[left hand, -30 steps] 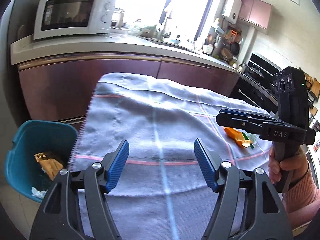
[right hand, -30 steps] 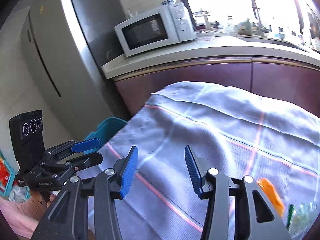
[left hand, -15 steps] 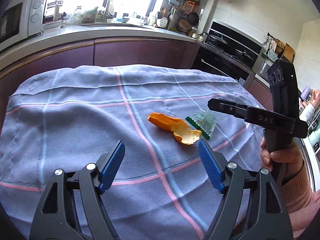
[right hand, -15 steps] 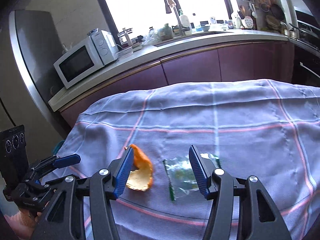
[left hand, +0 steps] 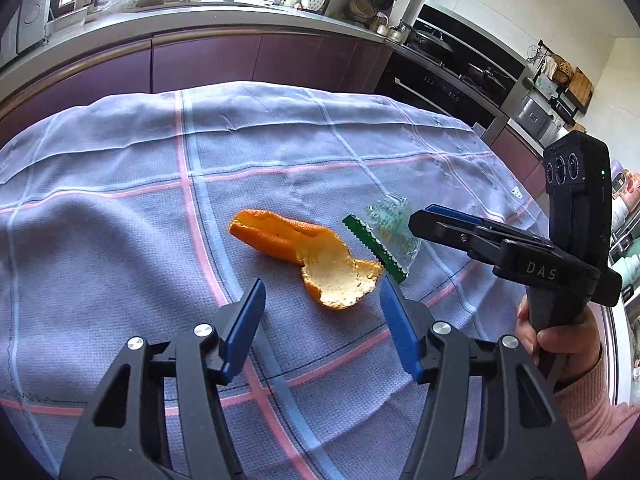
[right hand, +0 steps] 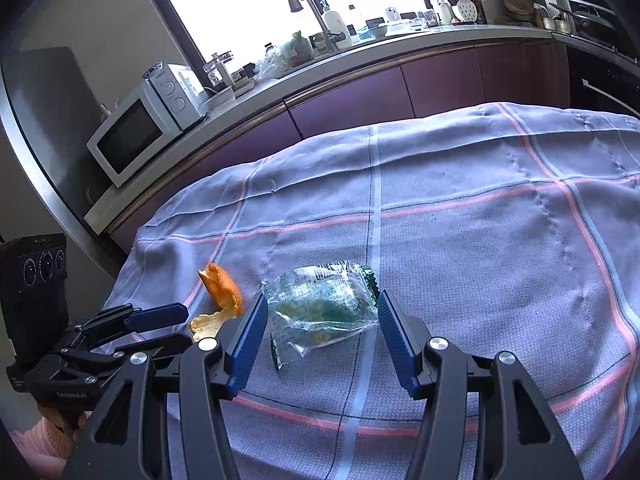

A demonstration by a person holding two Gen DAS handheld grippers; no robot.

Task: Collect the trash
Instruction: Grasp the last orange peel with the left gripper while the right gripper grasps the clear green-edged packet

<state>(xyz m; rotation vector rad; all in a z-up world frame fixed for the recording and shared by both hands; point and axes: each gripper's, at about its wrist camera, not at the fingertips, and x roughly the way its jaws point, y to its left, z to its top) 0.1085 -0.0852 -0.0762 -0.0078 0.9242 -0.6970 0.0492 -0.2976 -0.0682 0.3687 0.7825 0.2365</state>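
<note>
Orange against pale checked cloth: one peel [left hand: 304, 256], curled, lying on the tablecloth [left hand: 120, 240] with its white pith turned up at the near end. Just beside it, to the right in the left wrist view, one clear plastic wrapper [right hand: 320, 308] with a green serrated strip along one edge, crumpled, some greenish crumbs inside. Two pieces of trash in all, close together, possibly touching at the peel's tip; hard telling for certain.

Reaching for both at once, judging by the layout. Left gripper [left hand: 322, 302] hanging over the peel's pithy end, jaws closing, nothing pressed between the pads yet, the peel lying just ahead of the blue tips. Right gripper [right hand: 322, 320] framing the wrapper, jaws roughly half open, the bag sitting between and just beyond the tips, pads not squeezing it. Holding nothing, either one.

Still at the approach stage, then: neither piece lifted.

Next, probably: lowering each pair of tips to the cloth, straddling the target, then pinching. Needing care with the wrapper, being thin and slippery and likely to slide or collapse. Needing a grip across the peel's curled wall, avoiding catching a fold of cloth. No bin showing in either view.

Counted: one peel, one wrapper, two grippers, one tablecloth.
</note>
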